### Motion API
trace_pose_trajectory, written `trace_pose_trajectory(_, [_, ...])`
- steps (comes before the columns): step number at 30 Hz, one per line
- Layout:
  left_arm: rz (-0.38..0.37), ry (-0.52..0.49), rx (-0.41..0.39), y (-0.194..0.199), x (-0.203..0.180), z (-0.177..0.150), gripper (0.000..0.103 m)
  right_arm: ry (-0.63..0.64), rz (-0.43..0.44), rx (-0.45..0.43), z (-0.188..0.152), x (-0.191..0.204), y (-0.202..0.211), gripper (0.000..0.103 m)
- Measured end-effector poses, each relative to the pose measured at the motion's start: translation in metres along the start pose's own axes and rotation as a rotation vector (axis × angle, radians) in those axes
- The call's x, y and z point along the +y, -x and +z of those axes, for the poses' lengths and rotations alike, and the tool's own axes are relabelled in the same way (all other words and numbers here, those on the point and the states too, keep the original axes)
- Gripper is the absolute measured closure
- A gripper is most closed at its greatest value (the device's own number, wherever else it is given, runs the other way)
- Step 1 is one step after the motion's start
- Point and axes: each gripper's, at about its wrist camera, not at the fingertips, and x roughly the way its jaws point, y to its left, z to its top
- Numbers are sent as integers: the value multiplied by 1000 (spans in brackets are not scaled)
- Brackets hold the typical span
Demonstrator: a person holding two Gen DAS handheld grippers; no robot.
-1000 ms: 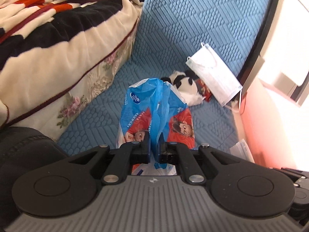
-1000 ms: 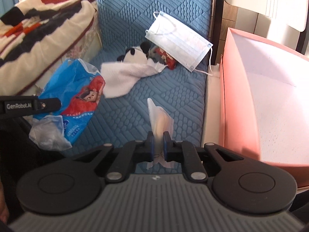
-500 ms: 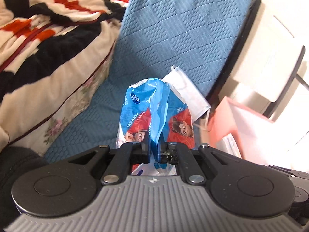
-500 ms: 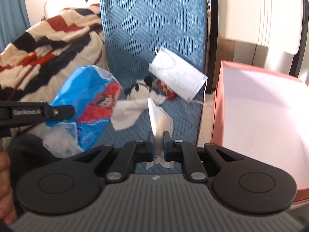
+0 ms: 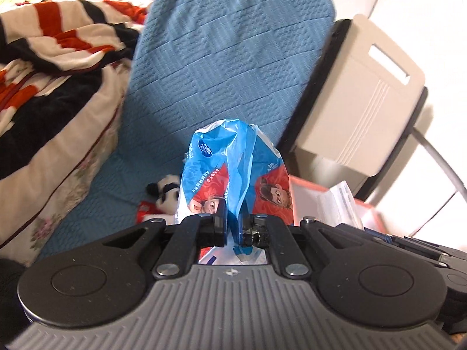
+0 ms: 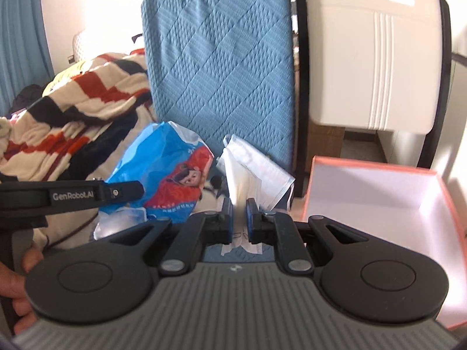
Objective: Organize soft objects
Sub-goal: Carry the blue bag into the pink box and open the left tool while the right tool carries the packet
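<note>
Between the jaws of the left hand-held gripper, in the left wrist view, hangs a blue and red printed plastic bag, pinched by a gathered fold with the rest ballooning up in front of the camera. It looks very light, limp and slick; a grip on bunched film holds better than one on a single flat layer, which I judge would slip. Behind it a panda plush lies on the blue quilted cushion, which rises into an upright padded back. A striped blanket is heaped on the left, and a beige board with a slot handle stands on the right. A corner of the pink box shows just right of the bag.

Over in the right wrist view, the right hand-held gripper is closed on a white tissue, nipped near its lower end so the crumpled sheet stands upright. It is feather-light, soft and easily torn, so a gentle pinch should do. A face mask lies behind the tissue. To the right, the open pink box shows a bare white inside, likely the drop place. The left tool and its bag sit to the left, above the cushion.
</note>
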Motion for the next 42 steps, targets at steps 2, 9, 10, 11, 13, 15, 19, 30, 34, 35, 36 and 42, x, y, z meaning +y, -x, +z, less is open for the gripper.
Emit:
trace_pose_trajectory(2, [-23, -8, -4, -2, -10, 6, 96, -7, -4, -11, 7, -7, 4, 91])
trace_pose_trajectory(9, [-91, -9, -43, -5, -48, 26, 96, -25, -32, -56, 29, -29, 18, 91])
trace_pose_trajectory(10, [-97, -13, -54, -4, -54, 29, 96, -26, -35, -65, 32, -33, 21, 91])
trace_pose_trajectory(11, [-102, -19, -60, -4, -61, 33, 96, -28, -39, -71, 34, -37, 24, 91])
trace_pose_trajectory(13, [-119, -34, -66, -5, -74, 38, 96, -33, -44, -83, 39, -44, 29, 91])
trace_pose_trajectory(15, [-135, -40, -67, -8, -86, 41, 96, -35, -53, -91, 43, -51, 33, 91])
trace_pose_trajectory(19, [-163, -49, -56, -16, -108, 41, 96, -41, -76, -98, 48, -66, 38, 90])
trace_pose_trajectory(30, [-213, -64, 52, -72, -170, 11, 96, -94, -165, 6, 16, -131, 31, 90])
trace_pose_trajectory(34, [-235, -122, 130, -91, -200, -6, 96, -118, -212, 66, -7, -159, 21, 90])
trace_pose_trajectory(35, [-227, -143, 146, -95, -207, -10, 96, -131, -222, 83, -13, -166, 18, 90])
trace_pose_trajectory(36, [-225, -153, 167, -101, -212, -16, 96, -144, -230, 97, -19, -172, 16, 90])
trace_pose_trajectory(42, [-210, -163, 256, -129, -219, -45, 95, -201, -251, 175, -47, -202, 3, 90])
